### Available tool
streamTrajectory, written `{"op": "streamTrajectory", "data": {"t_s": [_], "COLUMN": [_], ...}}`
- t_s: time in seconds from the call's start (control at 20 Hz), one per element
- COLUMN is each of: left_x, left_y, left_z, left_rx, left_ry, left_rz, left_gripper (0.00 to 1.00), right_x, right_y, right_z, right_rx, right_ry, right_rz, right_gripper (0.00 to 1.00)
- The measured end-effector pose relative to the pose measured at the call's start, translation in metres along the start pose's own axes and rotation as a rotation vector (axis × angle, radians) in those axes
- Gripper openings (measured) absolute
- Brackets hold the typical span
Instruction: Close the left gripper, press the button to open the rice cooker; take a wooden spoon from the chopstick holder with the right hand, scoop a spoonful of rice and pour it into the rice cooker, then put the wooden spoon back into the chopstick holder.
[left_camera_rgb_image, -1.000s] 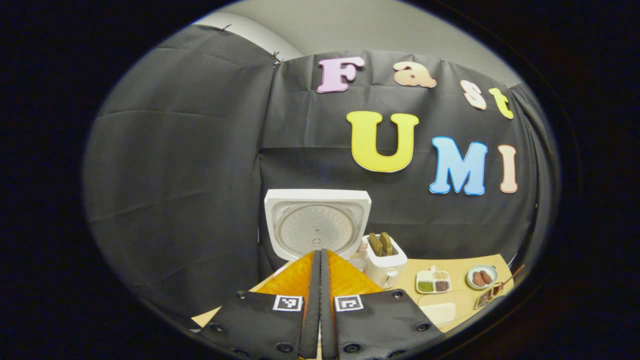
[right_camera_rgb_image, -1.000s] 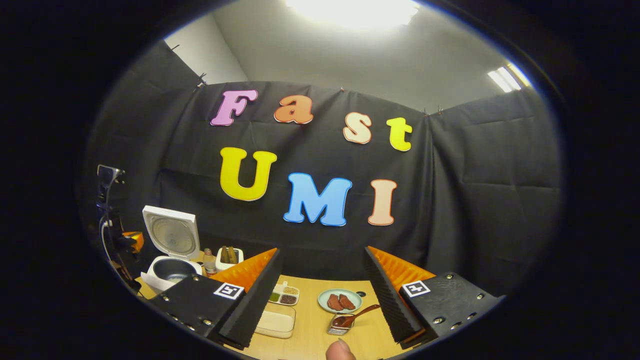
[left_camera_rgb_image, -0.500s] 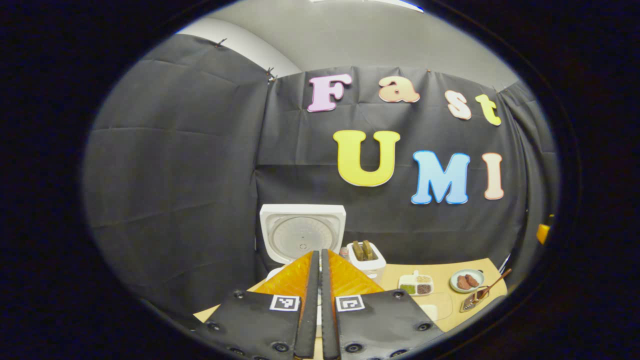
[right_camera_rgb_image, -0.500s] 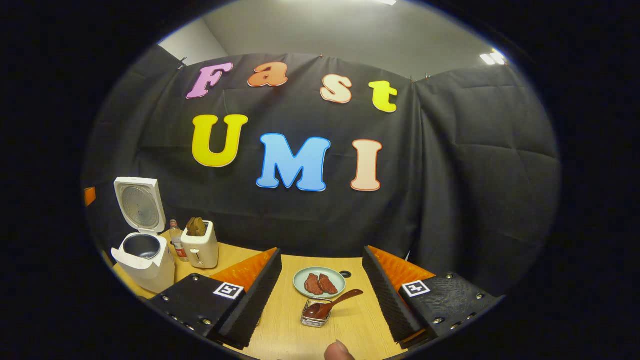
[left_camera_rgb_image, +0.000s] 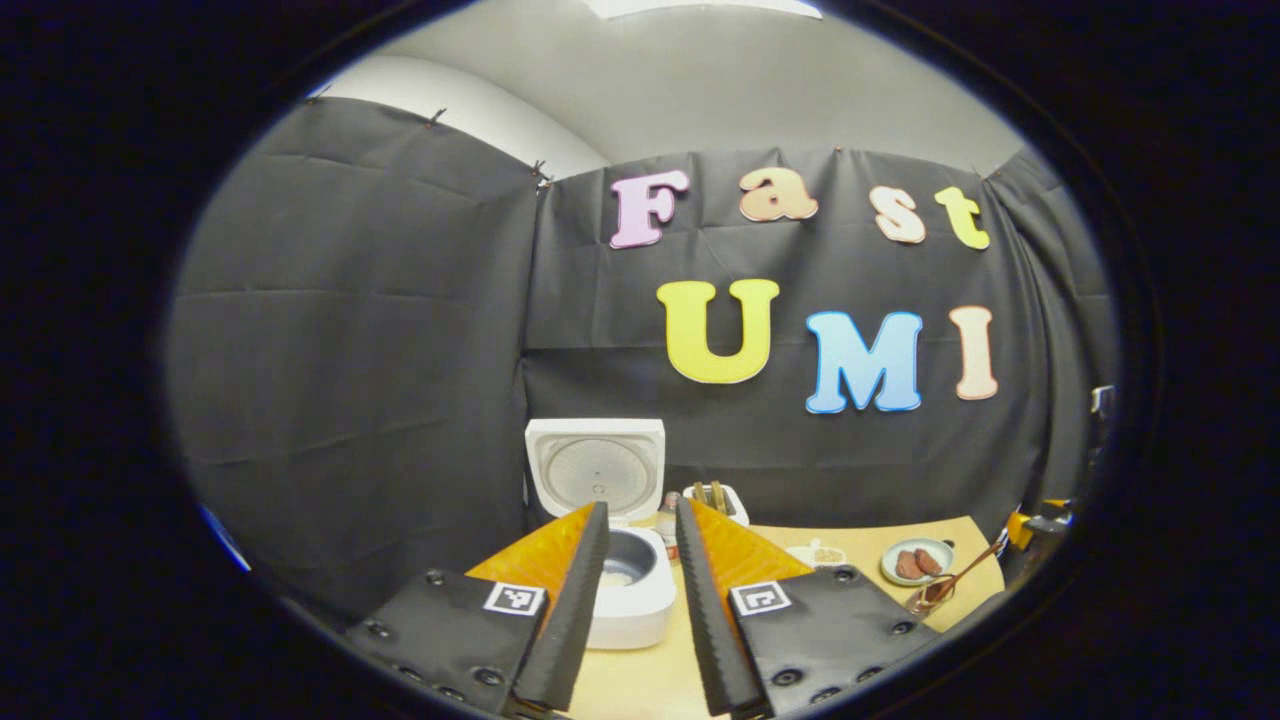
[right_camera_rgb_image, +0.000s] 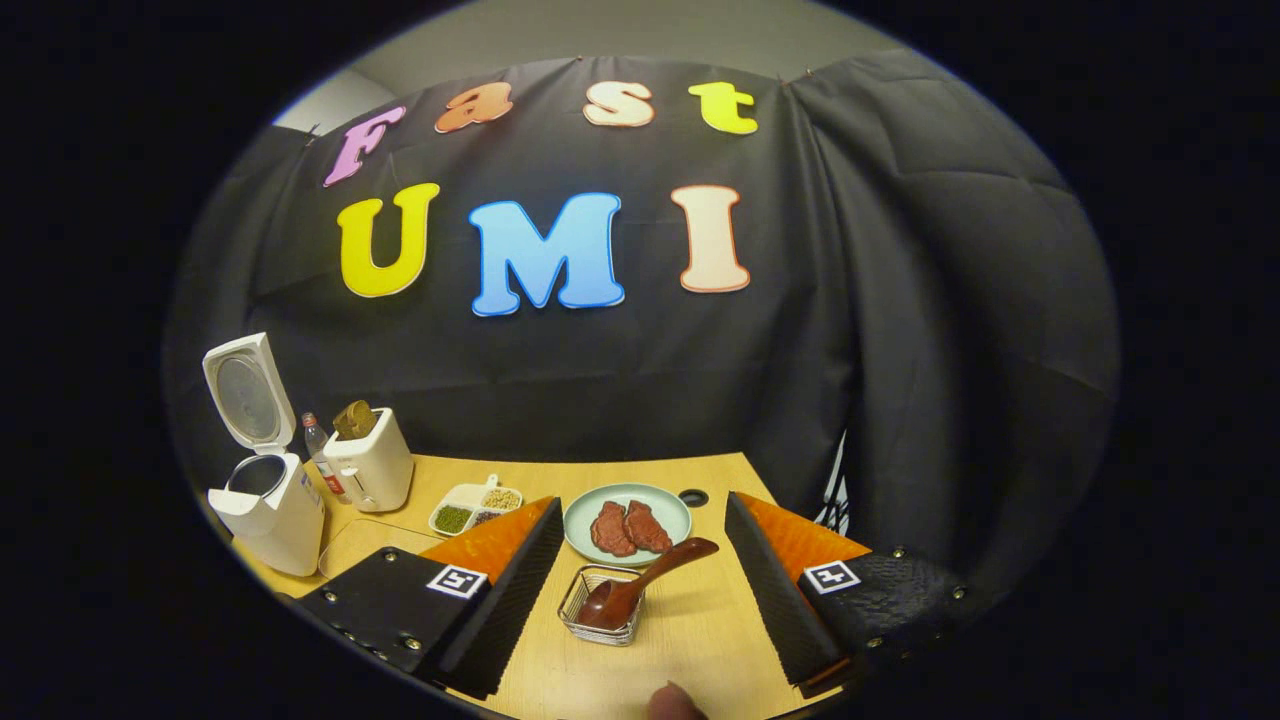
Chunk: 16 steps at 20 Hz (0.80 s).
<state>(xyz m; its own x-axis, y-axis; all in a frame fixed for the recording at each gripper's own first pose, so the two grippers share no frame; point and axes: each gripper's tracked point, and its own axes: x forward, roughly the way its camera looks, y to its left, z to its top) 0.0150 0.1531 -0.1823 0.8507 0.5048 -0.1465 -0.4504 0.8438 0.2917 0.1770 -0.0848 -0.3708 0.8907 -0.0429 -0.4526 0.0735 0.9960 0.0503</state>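
Leftmost in the right gripper view stands the rice cooker (right_camera_rgb_image: 262, 500), its lid swung up and upright behind the pot, the dark inner bowl showing. Just beside it, to its right, a small bottle (right_camera_rgb_image: 316, 452) stands against a white toaster (right_camera_rgb_image: 368, 462) with two browned slices poking out of the slots. Next comes a divided dish (right_camera_rgb_image: 472, 508) of green, tan and dark grains on the wooden table (right_camera_rgb_image: 700, 625). The right gripper (right_camera_rgb_image: 648, 590) has its jaws spread wide with nothing between the pads; straight ahead of the gap sits the chopstick holder (right_camera_rgb_image: 601, 606), a low wire basket, with the wooden spoon (right_camera_rgb_image: 640, 583) lying in it bowl-down and its handle slanting up to the right. Beyond the basket, near it, is a pale green plate (right_camera_rgb_image: 628, 520) carrying two reddish pieces of food. A fingertip (right_camera_rgb_image: 672, 704) shows at the bottom edge. In the left gripper view, the left gripper (left_camera_rgb_image: 636, 590) is parted to a moderate width and grips nothing; the open cooker shows between its fingers, close ahead, the lid upright at the back. The toaster stands right of the lid, and far to the right lie the plate and the spoon in its basket.
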Motion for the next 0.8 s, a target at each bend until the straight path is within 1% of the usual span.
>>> {"op": "streamTrajectory", "data": {"t_s": [0.05, 0.1, 0.25, 0.3, 0.35, 0.4, 0.5, 0.55, 0.6, 0.65, 0.7, 0.75, 0.8], "left_x": [-0.009, -0.019, -0.039, -0.045, -0.049, -0.05, -0.054, -0.055, -0.057, -0.058, -0.059, -0.059, -0.058], "left_y": [-0.002, -0.003, -0.012, -0.015, -0.019, -0.024, -0.03, -0.033, -0.034, -0.035, -0.036, -0.035, -0.033], "left_z": [0.001, 0.0, 0.0, -0.002, -0.004, -0.004, -0.006, -0.007, -0.009, -0.009, -0.012, -0.013, -0.015], "left_rx": [0.007, 0.019, 0.058, 0.073, 0.087, 0.096, 0.11, 0.111, 0.111, 0.111, 0.116, 0.123, 0.129], "left_ry": [0.002, 0.003, 0.016, 0.027, 0.033, 0.036, 0.06, 0.065, 0.068, 0.074, 0.083, 0.089, 0.092], "left_rz": [0.012, 0.024, 0.038, 0.036, 0.034, 0.029, 0.021, 0.02, 0.021, 0.02, 0.019, 0.019, 0.024], "left_gripper": [0.57, 0.62, 0.79, 0.77, 0.78, 0.79, 0.8, 0.8, 0.79, 0.79, 0.79, 0.79, 0.79], "right_x": [0.01, 0.021, 0.053, 0.061, 0.069, 0.077, 0.092, 0.098, 0.104, 0.106, 0.107, 0.109, 0.11], "right_y": [-0.004, -0.006, -0.017, -0.017, -0.02, -0.02, -0.015, -0.011, -0.006, -0.011, -0.012, -0.006, -0.004], "right_z": [-0.014, -0.026, -0.063, -0.071, -0.081, -0.086, -0.095, -0.102, -0.105, -0.111, -0.105, -0.105, -0.106], "right_rx": [0.03, 0.063, 0.142, 0.17, 0.197, 0.231, 0.304, 0.336, 0.356, 0.355, 0.367, 0.385, 0.398], "right_ry": [0.03, 0.057, 0.128, 0.148, 0.167, 0.182, 0.213, 0.231, 0.242, 0.24, 0.233, 0.235, 0.239], "right_rz": [0.017, 0.03, 0.039, 0.041, 0.038, 0.04, 0.056, 0.065, 0.075, 0.047, 0.047, 0.052, 0.056], "right_gripper": [0.99, 0.96, 0.92, 0.92, 0.91, 0.84, 0.84, 0.77, 0.8, 0.79, 0.58, 0.47, 0.43]}}
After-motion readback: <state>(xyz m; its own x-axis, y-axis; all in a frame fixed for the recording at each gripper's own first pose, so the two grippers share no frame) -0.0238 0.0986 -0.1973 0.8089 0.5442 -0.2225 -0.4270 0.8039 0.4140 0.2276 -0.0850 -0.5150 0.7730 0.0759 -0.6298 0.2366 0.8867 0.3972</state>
